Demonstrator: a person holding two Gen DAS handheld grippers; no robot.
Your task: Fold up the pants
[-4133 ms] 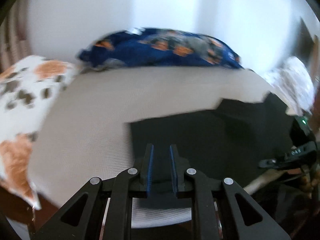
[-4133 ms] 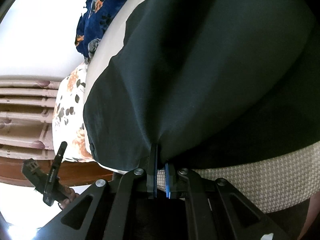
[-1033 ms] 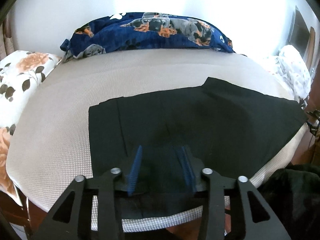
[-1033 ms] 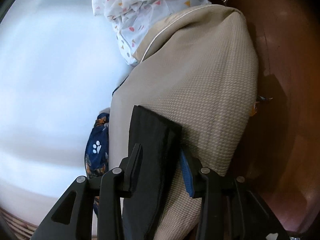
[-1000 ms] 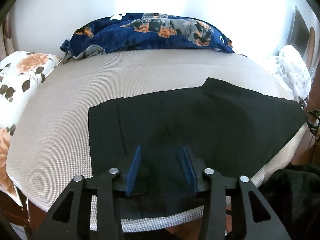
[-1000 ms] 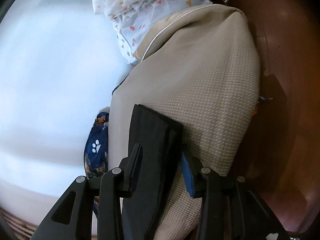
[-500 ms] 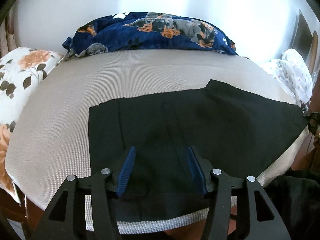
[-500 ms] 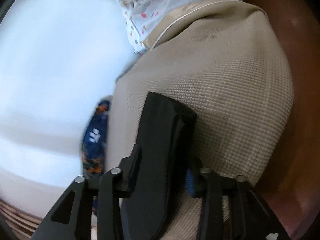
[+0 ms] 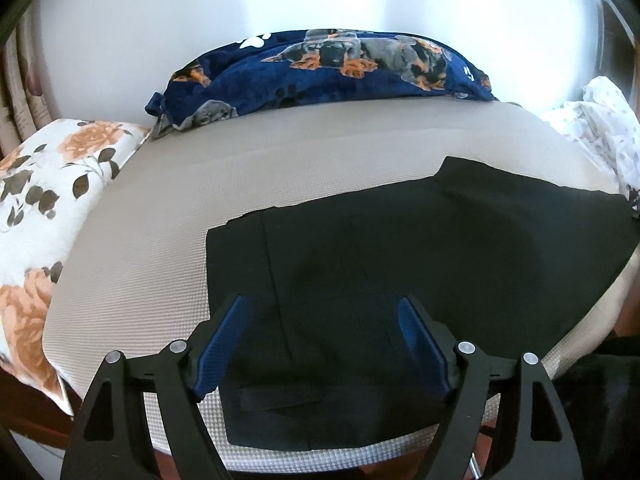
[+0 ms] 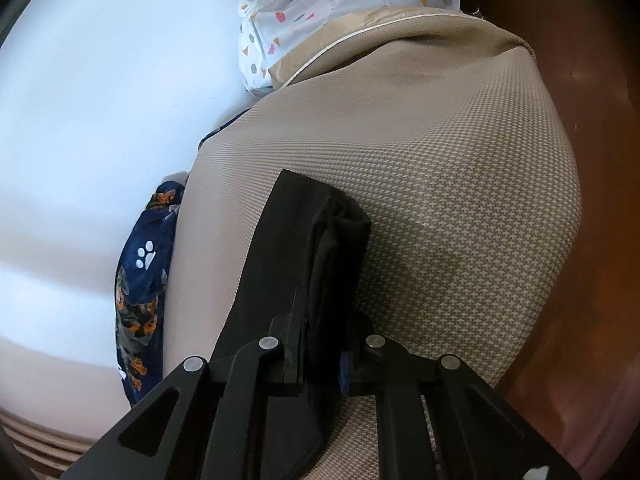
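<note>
Black pants (image 9: 420, 248) spread flat across the near half of a beige woven mattress (image 9: 280, 168), waistband end toward the left of the left wrist view, the narrower leg end reaching the right edge. Left gripper (image 9: 324, 344) poised low over the waistband end, its 2 blue-padded fingers (image 9: 218, 344) standing wide apart after just opening further, dark cloth lying below and between them but pressed by neither pad. A loose strap or fold of the same black fabric (image 9: 276, 398) lying at the near hem, just above the mattress edge. Right gripper (image 10: 320, 360) clamped on the stacked leg end of the pants (image 10: 316, 248), jaws drawn nearly together after closing within the last second, several layers of cloth bunched between them and standing up as a thick ridge off the mattress (image 10: 460, 184). Behind, along the white wall, a navy dog-print blanket (image 9: 320, 72); at far left a floral pillow (image 9: 44, 184) with orange roses; at far right a white patterned sheet (image 9: 604, 136), seen in the right wrist view (image 10: 320, 12) piled past the mattress corner. Reddish-brown floor (image 10: 600, 240) beside the bed.
</note>
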